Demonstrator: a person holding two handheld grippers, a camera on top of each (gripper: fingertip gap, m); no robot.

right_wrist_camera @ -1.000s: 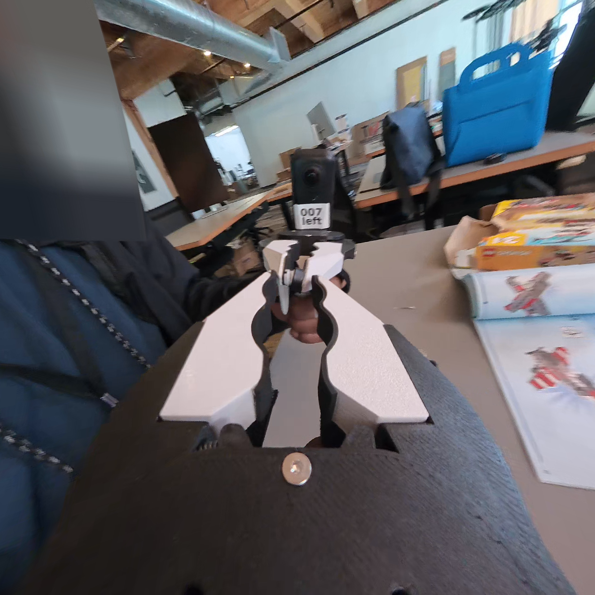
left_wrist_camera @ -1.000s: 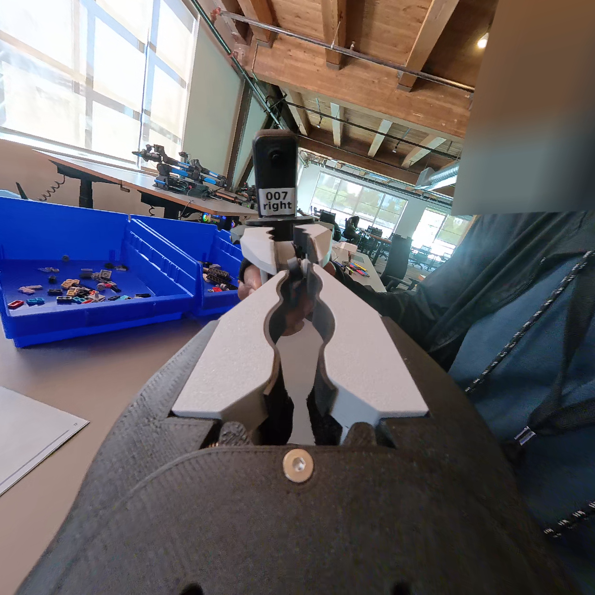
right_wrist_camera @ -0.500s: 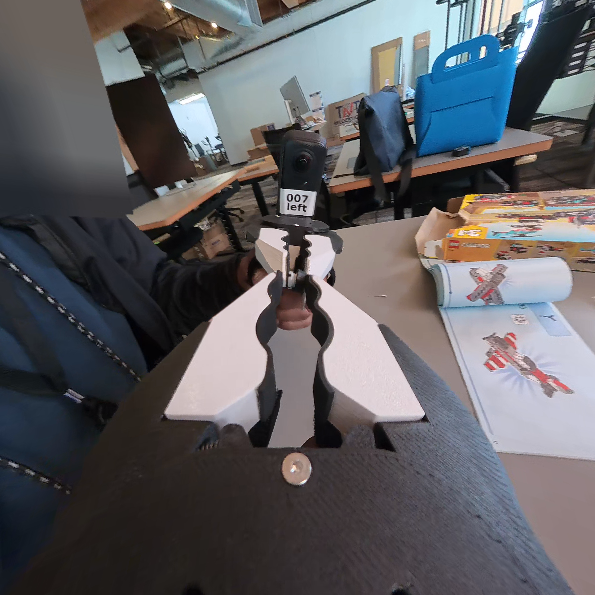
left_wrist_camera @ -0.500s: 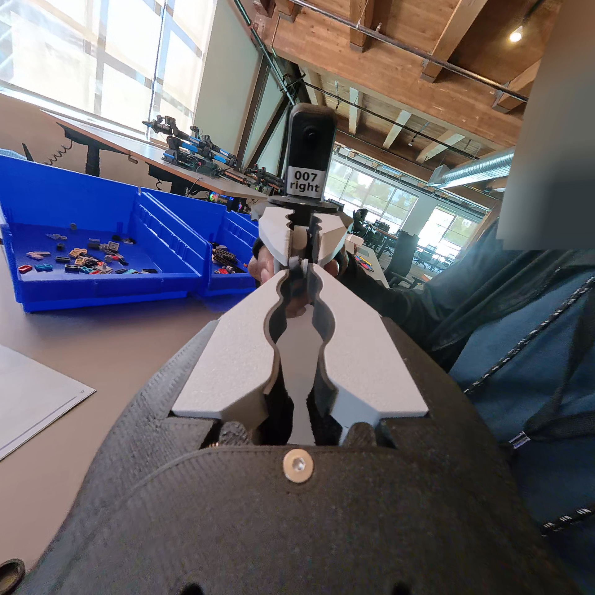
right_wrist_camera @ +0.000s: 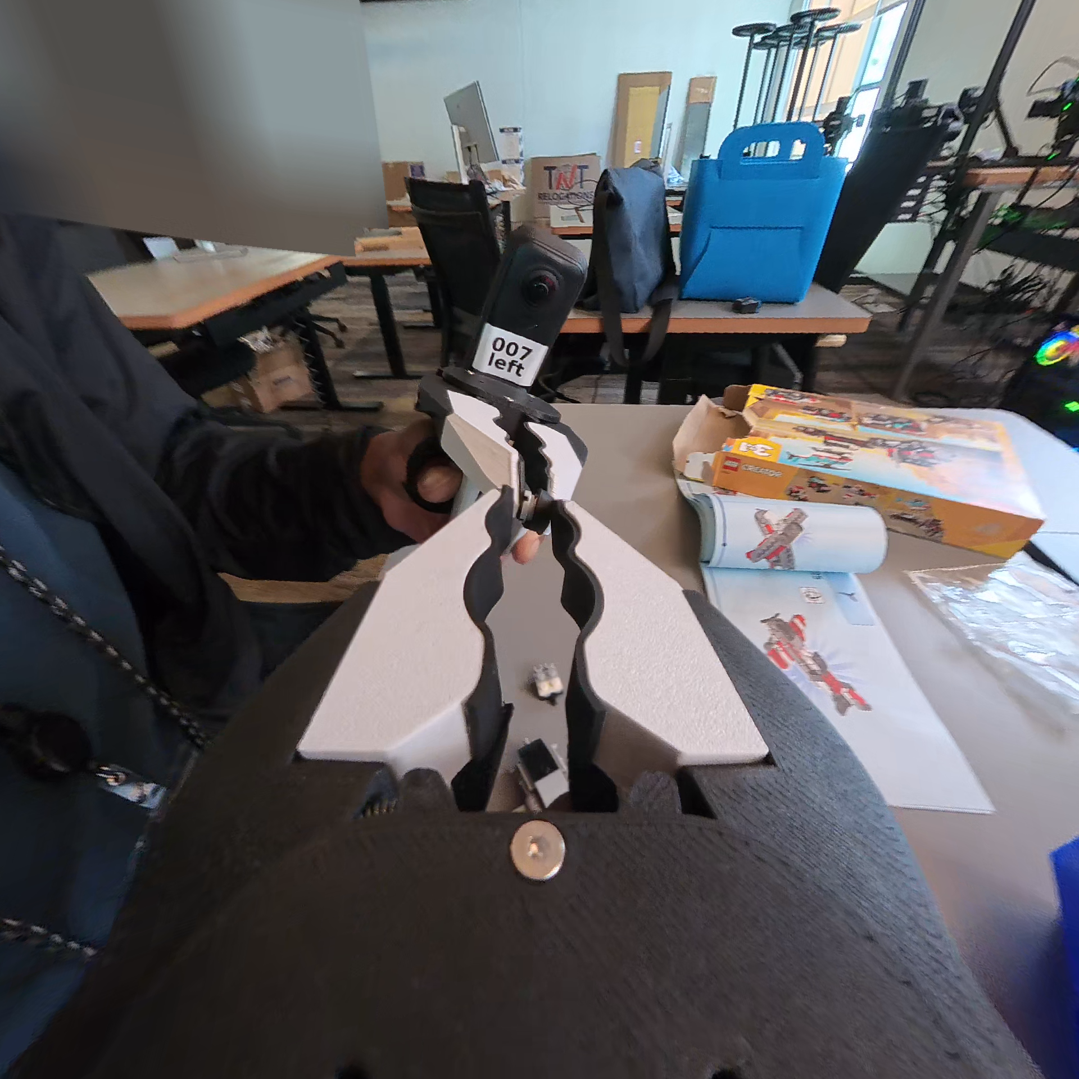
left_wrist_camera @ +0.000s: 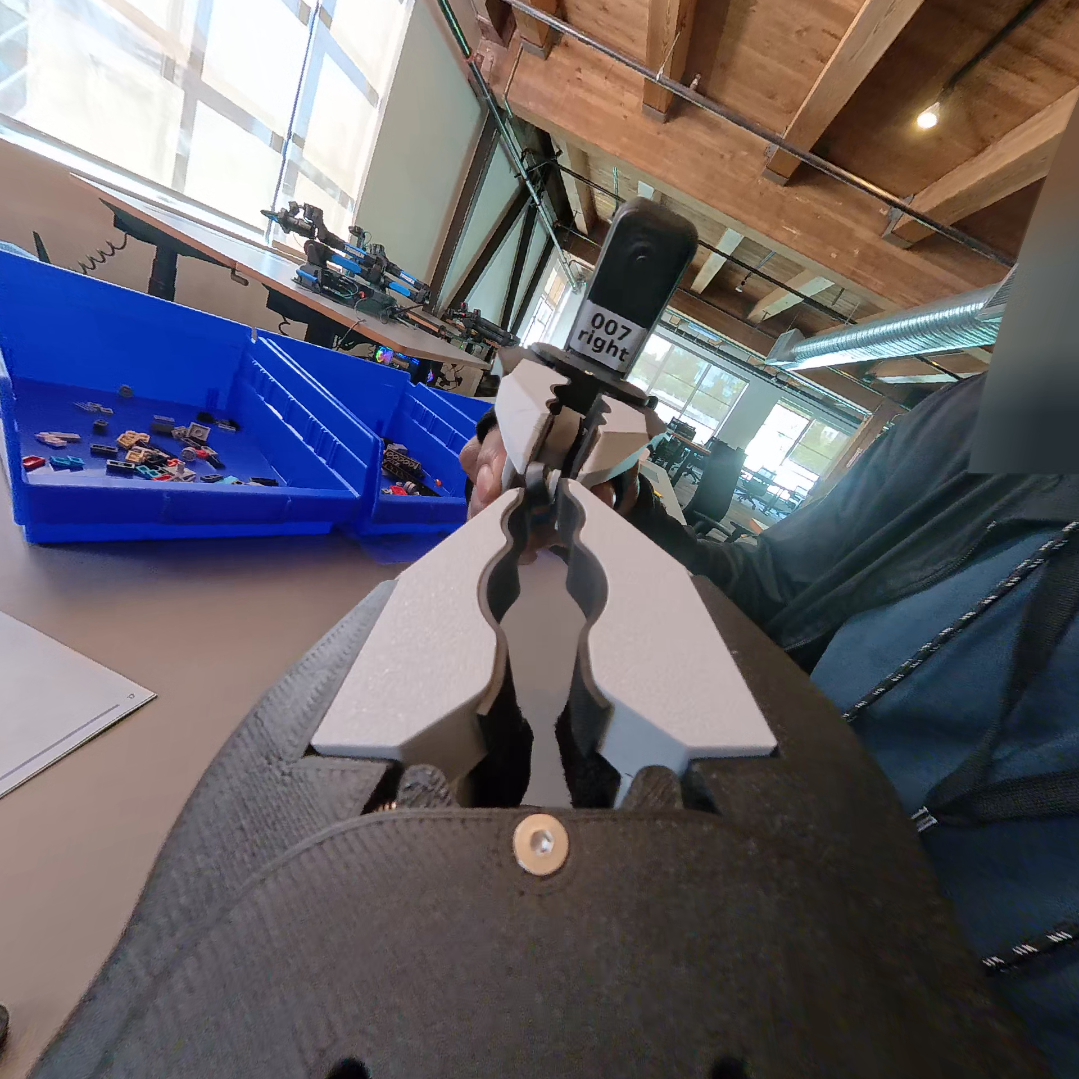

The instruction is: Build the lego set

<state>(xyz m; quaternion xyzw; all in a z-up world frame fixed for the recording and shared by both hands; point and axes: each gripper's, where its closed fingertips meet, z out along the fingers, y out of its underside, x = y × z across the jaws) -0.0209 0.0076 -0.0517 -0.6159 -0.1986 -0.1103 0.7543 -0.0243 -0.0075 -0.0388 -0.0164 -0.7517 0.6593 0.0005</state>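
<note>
Both views have tilted down since a second ago, so two small grey lego pieces [right_wrist_camera: 546, 680] now show on the grey table [right_wrist_camera: 636, 455], low in the frame centre. Tip to tip, the left gripper [left_wrist_camera: 540, 505] and the right gripper [right_wrist_camera: 528, 508] clamp a tiny grey lego part [right_wrist_camera: 528, 507]. A blue plastic bin [left_wrist_camera: 175, 514] of loose bricks sits at left.

Loose multicoloured bricks [left_wrist_camera: 146, 449] are lying in a bright blue bin [left_wrist_camera: 192, 514]. White fingers [right_wrist_camera: 409, 654] are showing black wavy pads [right_wrist_camera: 484, 590]. An orange-yellow box [right_wrist_camera: 876, 461] is sitting beside a pale blue instruction booklet [right_wrist_camera: 817, 671] printed with red-and-white planes.
</note>
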